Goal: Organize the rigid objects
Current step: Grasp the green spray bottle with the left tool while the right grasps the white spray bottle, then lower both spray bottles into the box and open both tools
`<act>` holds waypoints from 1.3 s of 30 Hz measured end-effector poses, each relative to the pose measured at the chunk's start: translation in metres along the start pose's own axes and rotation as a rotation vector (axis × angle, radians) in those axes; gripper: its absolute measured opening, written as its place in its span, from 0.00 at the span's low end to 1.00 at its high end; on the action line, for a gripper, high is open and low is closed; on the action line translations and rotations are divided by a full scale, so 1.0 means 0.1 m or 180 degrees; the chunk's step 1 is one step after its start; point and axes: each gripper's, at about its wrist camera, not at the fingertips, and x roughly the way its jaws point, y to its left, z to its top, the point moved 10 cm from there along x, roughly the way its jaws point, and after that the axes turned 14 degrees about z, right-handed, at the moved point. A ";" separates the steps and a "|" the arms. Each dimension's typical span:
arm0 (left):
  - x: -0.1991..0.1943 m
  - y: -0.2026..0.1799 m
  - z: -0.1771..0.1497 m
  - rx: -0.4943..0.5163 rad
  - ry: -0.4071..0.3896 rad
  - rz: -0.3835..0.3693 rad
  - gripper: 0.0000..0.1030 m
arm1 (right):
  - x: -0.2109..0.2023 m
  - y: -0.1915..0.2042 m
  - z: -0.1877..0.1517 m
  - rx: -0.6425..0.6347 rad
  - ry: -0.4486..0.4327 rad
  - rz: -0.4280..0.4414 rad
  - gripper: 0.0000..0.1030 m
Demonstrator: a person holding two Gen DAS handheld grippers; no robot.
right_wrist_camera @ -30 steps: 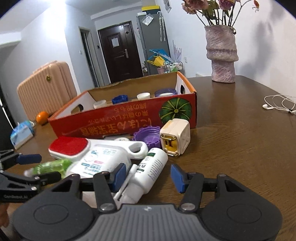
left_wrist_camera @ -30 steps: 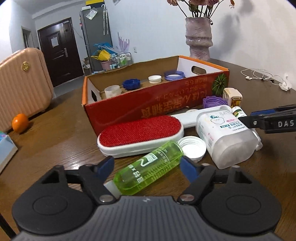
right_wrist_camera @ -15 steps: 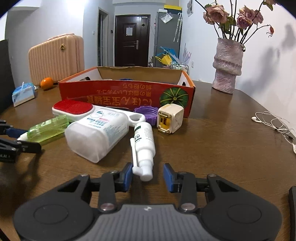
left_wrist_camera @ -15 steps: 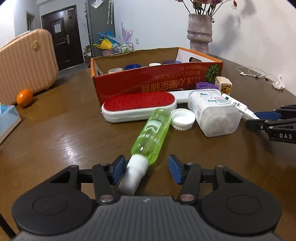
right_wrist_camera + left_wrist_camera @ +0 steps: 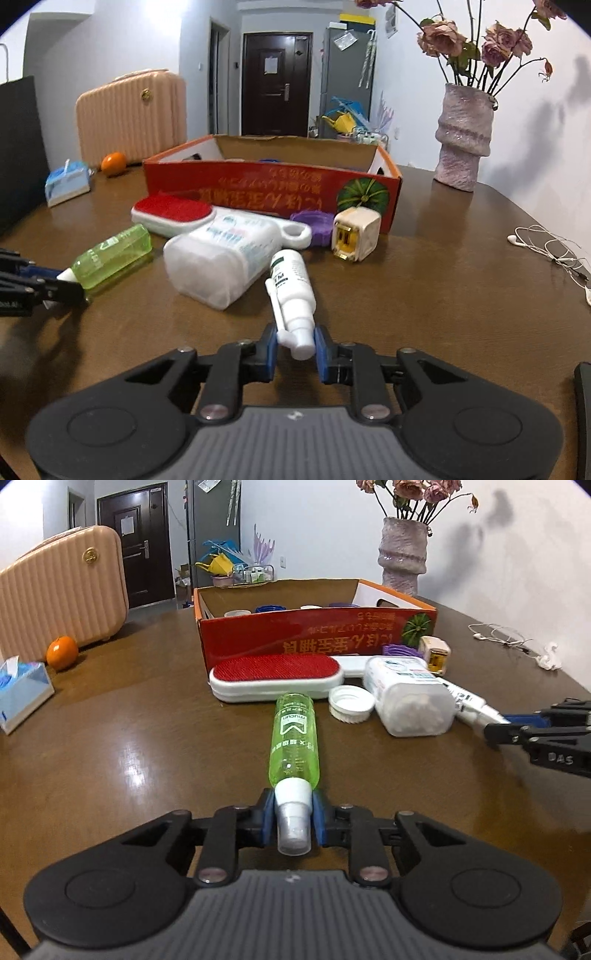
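Bottles (image 5: 294,740) look light, stiff and slick, so we pinch each by its cap: left gripper (image 5: 293,821) clamps the green one, right gripper (image 5: 295,343) the white spray (image 5: 291,284).

On the table (image 5: 110,760), a box (image 5: 317,642) sits toward the far edge with caps (image 5: 271,609) inside. Just before it lies a brush (image 5: 275,677). In front of the brush lie a bottle (image 5: 294,746), a lid (image 5: 351,709) and a jar (image 5: 408,696), left to right. A sprayer (image 5: 291,286) lies right of the jar, a plug (image 5: 356,238) behind it. A vase (image 5: 463,147) stands behind the box, near the far right edge.
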 end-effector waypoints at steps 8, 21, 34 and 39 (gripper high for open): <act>-0.26 -0.11 -0.22 0.0010 -0.0061 0.0068 0.39 | -0.08 -0.01 -0.12 0.0072 -0.0024 0.0002 0.20; 0.00 -0.21 0.09 -0.0029 -0.0132 0.0159 0.57 | 0.24 -0.04 0.11 0.0074 -0.0032 0.0026 0.27; 0.08 -0.22 0.06 -0.0189 -0.0029 0.0157 0.30 | 0.23 -0.02 0.13 0.0051 -0.0005 0.0016 0.26; -0.11 -0.16 -0.02 -0.0295 -0.0026 0.0172 0.30 | -0.03 -0.03 0.07 0.0045 -0.0112 -0.0047 0.26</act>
